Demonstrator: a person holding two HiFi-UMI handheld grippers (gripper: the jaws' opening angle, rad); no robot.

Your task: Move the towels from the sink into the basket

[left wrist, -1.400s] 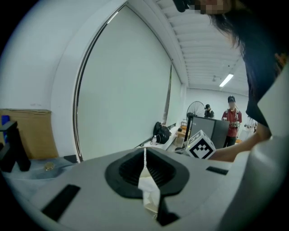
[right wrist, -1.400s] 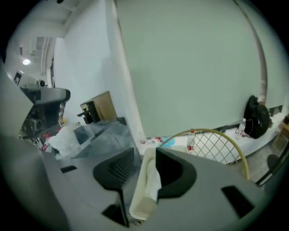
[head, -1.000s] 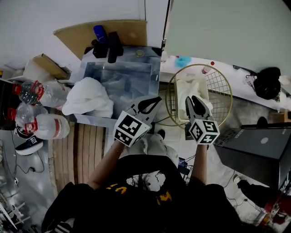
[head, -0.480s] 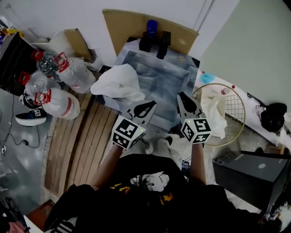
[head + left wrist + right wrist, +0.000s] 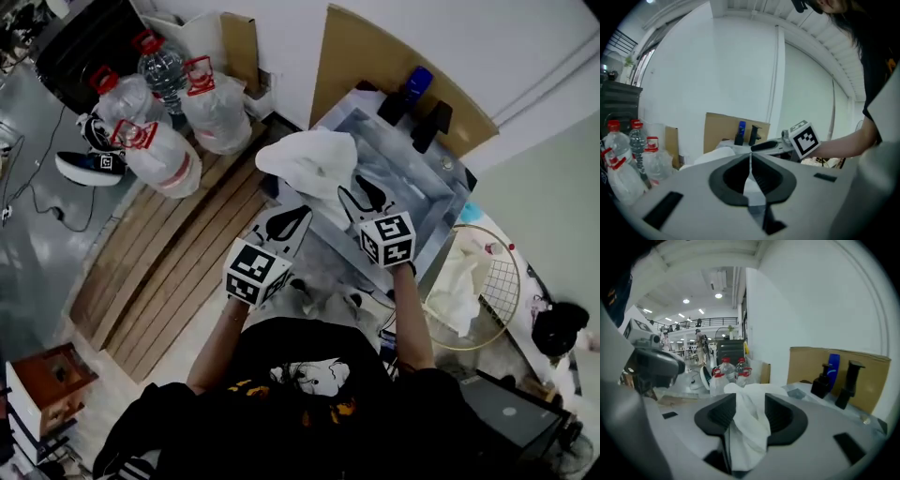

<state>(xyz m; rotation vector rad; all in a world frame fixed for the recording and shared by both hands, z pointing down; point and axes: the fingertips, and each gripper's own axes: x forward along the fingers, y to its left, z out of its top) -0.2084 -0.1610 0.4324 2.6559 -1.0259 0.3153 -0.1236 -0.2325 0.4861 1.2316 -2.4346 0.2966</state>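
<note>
The right claw (image 5: 361,192) is over a white towel (image 5: 314,159) that lies heaped over the left edge of the sink (image 5: 417,173). Its jaws have just been opening and stand apart, with a fold of that towel between them; no firm pinch shows. The left claw (image 5: 298,216) is just beside it, jaws closed together and empty. Another towel (image 5: 459,277) lies in the wire basket (image 5: 504,281) right of the sink. Water bottles (image 5: 159,122) stand on the floor to the left.

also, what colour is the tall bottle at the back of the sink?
Blue. The bottle shows best in the right gripper view.
</note>
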